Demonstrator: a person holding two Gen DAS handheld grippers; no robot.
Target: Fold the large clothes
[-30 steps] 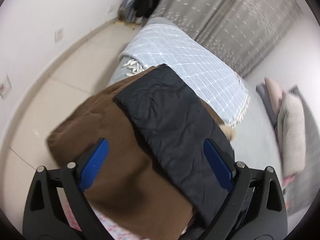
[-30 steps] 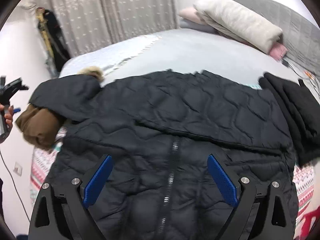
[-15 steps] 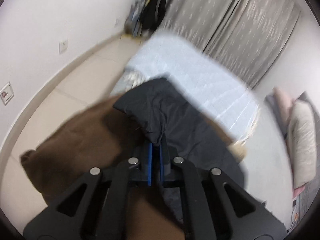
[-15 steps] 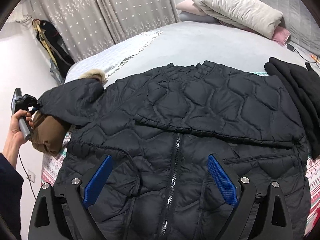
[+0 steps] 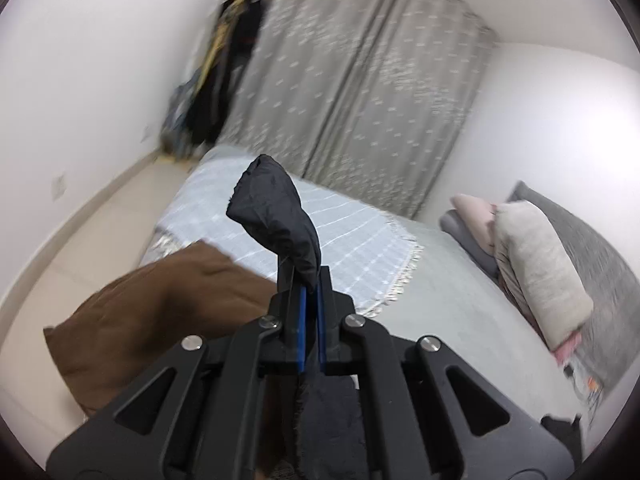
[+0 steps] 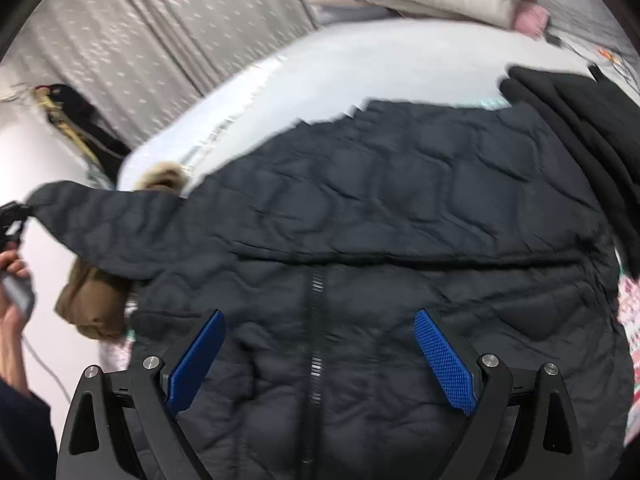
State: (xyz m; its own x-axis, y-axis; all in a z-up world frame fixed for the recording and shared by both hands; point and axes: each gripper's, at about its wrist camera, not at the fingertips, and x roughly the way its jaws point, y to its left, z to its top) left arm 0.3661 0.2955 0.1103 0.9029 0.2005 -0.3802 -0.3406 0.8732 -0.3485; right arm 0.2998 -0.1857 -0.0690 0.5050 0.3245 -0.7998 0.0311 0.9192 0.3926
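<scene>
- Left wrist view: the left gripper [image 5: 310,300] is clamped tight on the cuff of the sleeve [image 5: 276,216], and the dark cloth stands up in a crumpled peak just past the blue pads.
- Beyond the sleeve lies a brown garment [image 5: 160,304] at the edge of the bed [image 5: 452,296], then a checked blanket [image 5: 288,216], and farther off the pillows [image 5: 536,264] and the curtain [image 5: 360,92].
- Right wrist view: the right gripper [image 6: 316,356] hangs with its jaws wide apart and nothing between them, above the zip of the black quilted jacket [image 6: 400,220].
- The jacket lies front-up across the near part of the bed, zip closed; its sleeve stretches off to the far left, where the other gripper holds it in the air.
- Past the jacket, at the right, lies a folded black garment [image 6: 580,108].
- The step in hand looks like folding that sleeve in across the chest.
- The next move probably calls for carrying the cuff over the jacket's front and laying it flat, while the open gripper pins the body so the slippery shell does not drag along.
</scene>
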